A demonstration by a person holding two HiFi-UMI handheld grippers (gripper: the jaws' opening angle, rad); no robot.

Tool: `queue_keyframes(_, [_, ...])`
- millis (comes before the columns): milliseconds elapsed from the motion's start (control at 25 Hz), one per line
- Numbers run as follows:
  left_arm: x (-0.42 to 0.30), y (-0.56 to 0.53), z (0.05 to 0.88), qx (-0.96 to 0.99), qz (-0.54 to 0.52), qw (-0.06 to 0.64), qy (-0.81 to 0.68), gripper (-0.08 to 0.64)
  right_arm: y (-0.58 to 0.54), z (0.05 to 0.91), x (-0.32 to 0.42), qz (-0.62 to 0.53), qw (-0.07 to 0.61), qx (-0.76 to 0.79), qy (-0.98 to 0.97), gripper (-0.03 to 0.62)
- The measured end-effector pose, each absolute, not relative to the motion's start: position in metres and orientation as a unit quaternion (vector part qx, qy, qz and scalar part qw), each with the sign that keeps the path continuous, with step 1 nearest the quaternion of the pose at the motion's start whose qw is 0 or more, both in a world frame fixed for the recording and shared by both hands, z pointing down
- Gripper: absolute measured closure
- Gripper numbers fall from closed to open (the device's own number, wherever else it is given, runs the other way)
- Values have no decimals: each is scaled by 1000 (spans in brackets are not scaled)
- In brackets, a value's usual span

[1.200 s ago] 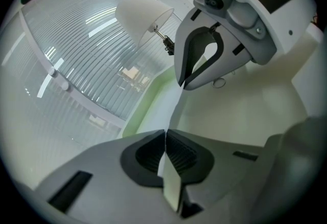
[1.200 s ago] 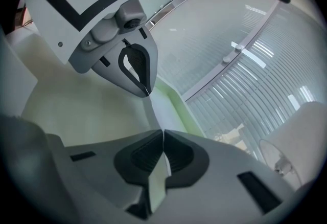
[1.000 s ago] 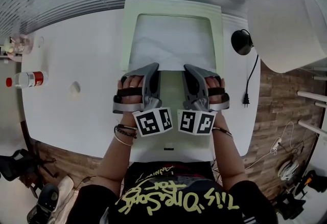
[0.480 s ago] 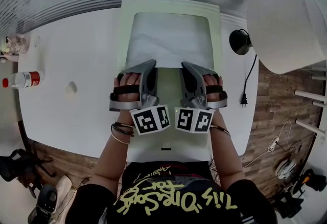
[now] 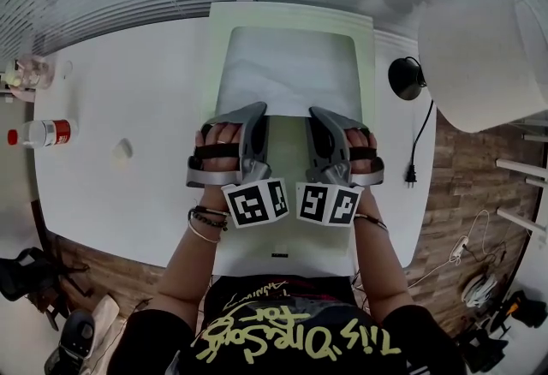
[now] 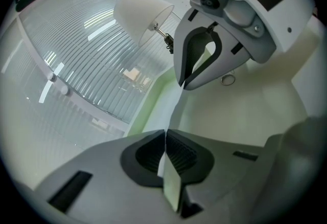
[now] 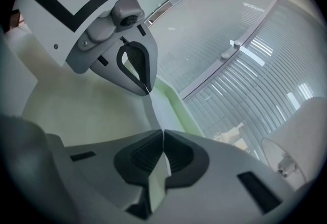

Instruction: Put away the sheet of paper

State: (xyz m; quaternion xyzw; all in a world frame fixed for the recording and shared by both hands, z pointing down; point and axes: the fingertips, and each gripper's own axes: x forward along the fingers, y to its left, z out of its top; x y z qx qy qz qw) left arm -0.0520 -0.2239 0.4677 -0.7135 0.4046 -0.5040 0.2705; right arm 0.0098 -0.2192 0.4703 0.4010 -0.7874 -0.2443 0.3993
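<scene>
Both ends of the sheet of paper (image 5: 287, 69) pinched at its near edge

Left gripper (image 6: 165, 138) and right gripper (image 7: 162, 138) are clamped tight on it, side by side. The sheet runs straight away from them over the pale green tray (image 5: 282, 12), so neither hand's closer.

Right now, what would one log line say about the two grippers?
left gripper: shut on paper | right gripper: shut on paper | paper: near edge pinched, rest over tray

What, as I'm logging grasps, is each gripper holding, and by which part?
The sheet of paper: the left gripper and the right gripper are both shut on its near edge.
</scene>
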Motion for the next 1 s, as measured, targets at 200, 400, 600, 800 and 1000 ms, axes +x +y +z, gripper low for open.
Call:
queue_keyframes(200, [-52,-227,467,-714,-505,271,403,552,-224,469,10,-246,401,402,-786,584])
queue_keyframes(400, [-53,-229,467,-712,-507,274,401,552,-226,469,9,-245,402,401,-786,584])
queue_keyframes(600, [-52,-231,468,-707,-513,276,402,552,-227,472,10,-245,407,400,-784,584])
queue_keyframes(800, [-51,-233,461,-695,-524,289,399,552,-228,469,11,-250,411,397,-781,584])
queue_keyframes(1000, [-52,-237,461,-686,-535,292,397,552,-230,468,11,-255,415,395,-779,584])
